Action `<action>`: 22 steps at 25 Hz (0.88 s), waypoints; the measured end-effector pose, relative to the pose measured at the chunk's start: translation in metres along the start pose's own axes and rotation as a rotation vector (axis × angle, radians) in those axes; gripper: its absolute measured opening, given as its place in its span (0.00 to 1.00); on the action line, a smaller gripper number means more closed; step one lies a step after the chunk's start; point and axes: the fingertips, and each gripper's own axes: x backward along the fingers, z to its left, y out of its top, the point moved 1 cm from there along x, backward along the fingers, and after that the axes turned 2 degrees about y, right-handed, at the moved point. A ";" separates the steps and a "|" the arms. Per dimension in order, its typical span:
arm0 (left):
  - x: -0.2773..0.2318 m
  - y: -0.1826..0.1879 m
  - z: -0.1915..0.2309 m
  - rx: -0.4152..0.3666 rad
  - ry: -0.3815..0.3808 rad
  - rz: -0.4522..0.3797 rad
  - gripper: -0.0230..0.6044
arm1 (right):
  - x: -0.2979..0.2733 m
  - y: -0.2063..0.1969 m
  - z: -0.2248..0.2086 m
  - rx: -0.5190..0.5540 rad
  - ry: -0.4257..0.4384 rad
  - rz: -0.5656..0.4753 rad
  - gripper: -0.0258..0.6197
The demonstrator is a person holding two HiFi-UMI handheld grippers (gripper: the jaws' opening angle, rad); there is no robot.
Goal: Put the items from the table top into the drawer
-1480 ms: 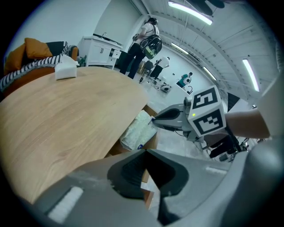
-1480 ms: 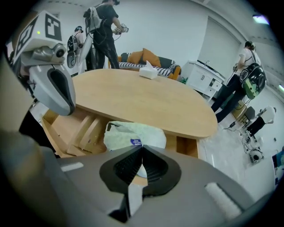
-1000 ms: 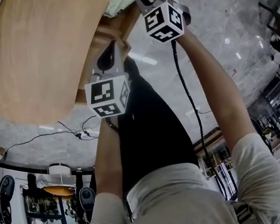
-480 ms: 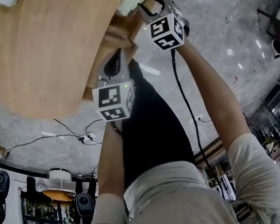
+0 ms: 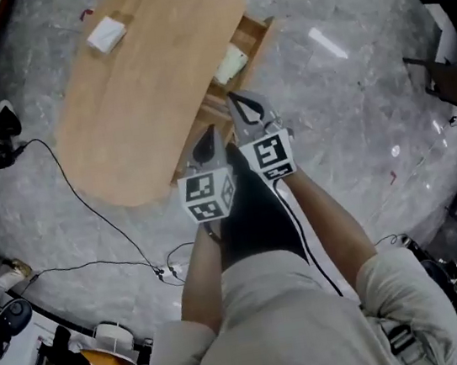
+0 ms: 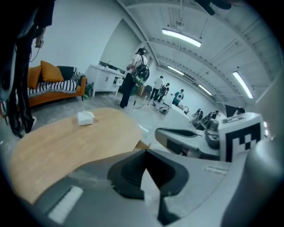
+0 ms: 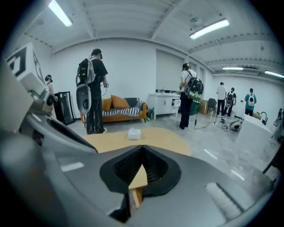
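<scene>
We hold the left gripper (image 5: 208, 136) and right gripper (image 5: 235, 101) pressed together and empty, off the table (image 5: 139, 97) edge over open floor. Only the head view shows the drawer (image 5: 250, 33).

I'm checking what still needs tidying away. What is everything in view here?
table: one, light wood, oval, mid-floor
white item: one, white, on the table's far end
drawer: one, wood, open under the table's right edge
pale item: one, whitish, inside the drawer
cable: one, black, on the floor left of the table
sofa: one, orange, by the far wall
people: several, standing in the background
left tongs: one, grey, shut, empty
right tongs: one, grey, shut, empty
</scene>
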 end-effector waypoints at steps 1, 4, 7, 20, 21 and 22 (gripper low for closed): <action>0.015 0.012 -0.006 -0.001 -0.002 -0.021 0.07 | 0.019 0.019 0.007 -0.004 -0.015 -0.030 0.05; 0.057 0.051 -0.022 0.010 0.004 -0.094 0.07 | 0.073 0.068 0.019 -0.030 -0.115 -0.116 0.05; 0.090 0.089 -0.046 -0.037 -0.035 -0.179 0.07 | 0.117 0.106 0.016 -0.082 -0.230 -0.182 0.05; 0.158 0.133 -0.126 -0.279 -0.177 -0.355 0.07 | 0.232 0.186 0.041 -0.030 -0.301 -0.372 0.05; 0.159 0.137 -0.133 -0.292 -0.176 -0.363 0.07 | 0.236 0.188 0.036 -0.021 -0.299 -0.371 0.05; 0.160 0.142 -0.141 -0.301 -0.173 -0.373 0.07 | 0.240 0.191 0.030 -0.013 -0.297 -0.372 0.05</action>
